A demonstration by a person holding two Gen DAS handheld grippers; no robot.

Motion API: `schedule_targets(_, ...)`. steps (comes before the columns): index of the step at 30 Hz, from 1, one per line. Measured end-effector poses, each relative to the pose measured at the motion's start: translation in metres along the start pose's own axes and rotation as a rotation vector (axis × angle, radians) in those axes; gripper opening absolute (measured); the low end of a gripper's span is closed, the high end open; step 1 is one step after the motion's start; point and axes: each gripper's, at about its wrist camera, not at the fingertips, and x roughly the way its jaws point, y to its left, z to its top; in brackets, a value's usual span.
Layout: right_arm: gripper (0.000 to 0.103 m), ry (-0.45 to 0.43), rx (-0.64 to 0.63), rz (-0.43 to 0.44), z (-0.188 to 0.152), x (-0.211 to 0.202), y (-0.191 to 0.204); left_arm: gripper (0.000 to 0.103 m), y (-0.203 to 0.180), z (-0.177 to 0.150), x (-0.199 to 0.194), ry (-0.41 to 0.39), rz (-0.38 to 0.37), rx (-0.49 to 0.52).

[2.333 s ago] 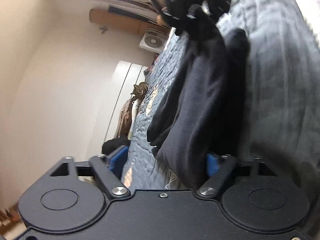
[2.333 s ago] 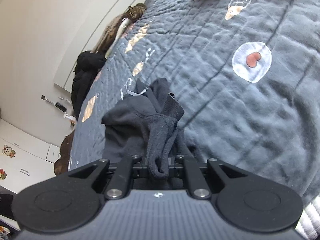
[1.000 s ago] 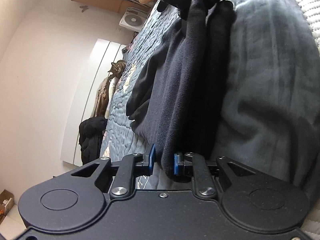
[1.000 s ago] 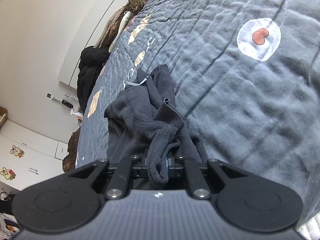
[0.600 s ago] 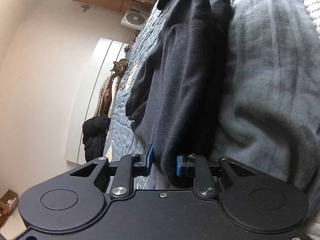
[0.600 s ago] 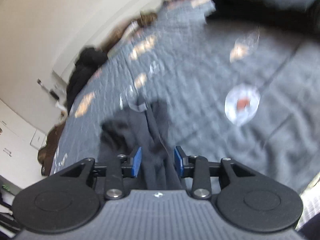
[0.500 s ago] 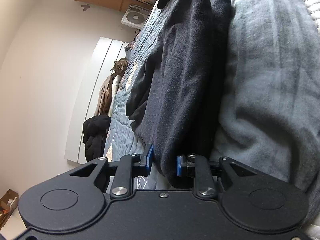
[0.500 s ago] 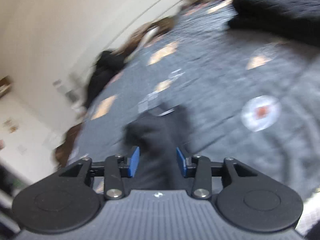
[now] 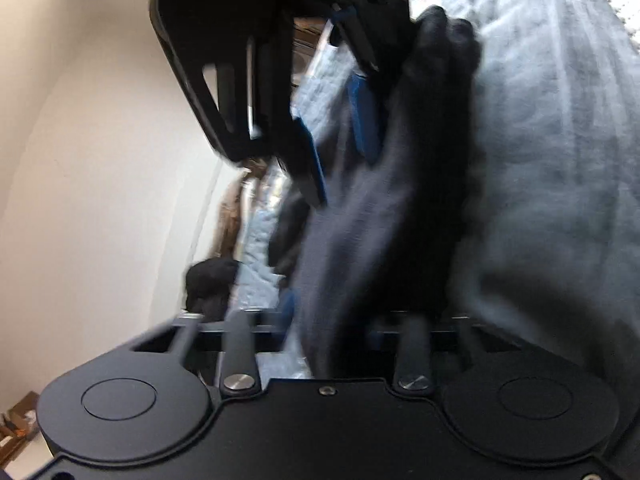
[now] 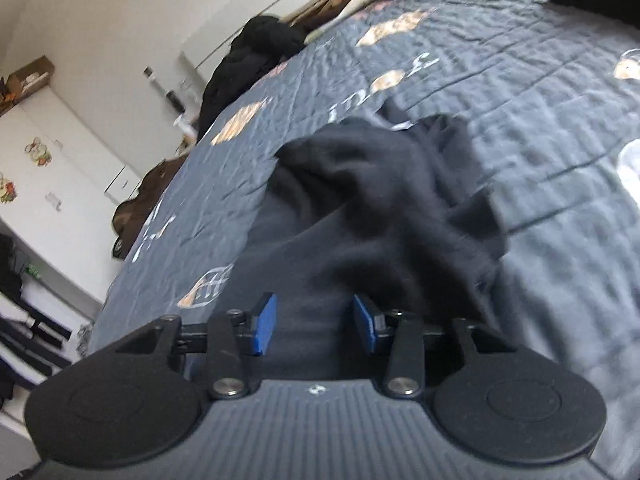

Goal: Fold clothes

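While you look: your right gripper [image 10: 314, 328] has let go, and its blue pads stand wide over the dark garment [image 10: 372, 216].
Left gripper [image 9: 332, 320]: its picture is blurry, but it looks opened up too (the cloth was pinched a moment ago).
Meaning: this fold looks laid down; I can't tell if more folds are due.
Where: bunched on the grey quilt [image 10: 540, 80].
Count: two grippers, one garment here, one quilt.

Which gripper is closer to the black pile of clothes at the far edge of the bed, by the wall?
Cannot tell. Both views show that black pile far beyond the grippers. The right gripper and the left gripper both stand open around the dark garment.
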Motion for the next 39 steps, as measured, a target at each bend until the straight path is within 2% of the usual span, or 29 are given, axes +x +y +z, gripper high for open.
schedule_targets(3,0.033,-0.029,0.047,-0.004,0.004,-0.005,-0.013,0.021,0.007,-0.003,-0.002,0.010,-0.029,-0.010)
schedule_targets(5,0.033,-0.025,0.093,0.012,0.009,-0.007,-0.019,0.022,0.011,-0.002,-0.004,0.013,-0.037,-0.018)
schedule_targets(7,0.035,-0.033,0.086,0.008,0.016,-0.008,-0.015,0.022,0.011,-0.001,-0.003,0.020,-0.037,-0.025)
schedule_targets(10,0.046,-0.100,-0.067,-0.044,0.038,-0.014,0.006,0.023,0.010,-0.002,-0.002,0.028,-0.033,-0.020)
schedule_targets(12,0.053,-0.106,-0.187,-0.079,0.058,-0.009,0.016,0.023,0.010,0.000,-0.001,0.030,-0.035,-0.024)
schedule_targets(20,0.057,0.038,-0.562,-0.098,0.138,0.046,0.027,0.024,0.013,-0.003,0.005,0.027,-0.049,-0.043)
schedule_targets(25,0.057,0.101,-0.665,-0.022,0.157,0.079,0.032,0.025,0.011,-0.004,0.010,0.027,-0.058,-0.046)
schedule_targets(35,0.057,0.336,-0.789,0.023,0.153,0.149,0.052,0.027,0.012,-0.007,0.019,0.031,-0.073,-0.055)
schedule_targets(37,0.054,0.363,-0.766,0.018,0.151,0.154,0.049,0.027,0.012,-0.007,0.020,0.031,-0.073,-0.057)
schedule_targets(38,0.047,0.365,-0.749,0.016,0.151,0.155,0.048,0.028,0.013,-0.007,0.020,0.032,-0.074,-0.059)
schedule_targets(39,0.032,0.367,-0.733,0.014,0.151,0.156,0.047,0.028,0.013,-0.007,0.020,0.032,-0.076,-0.062)
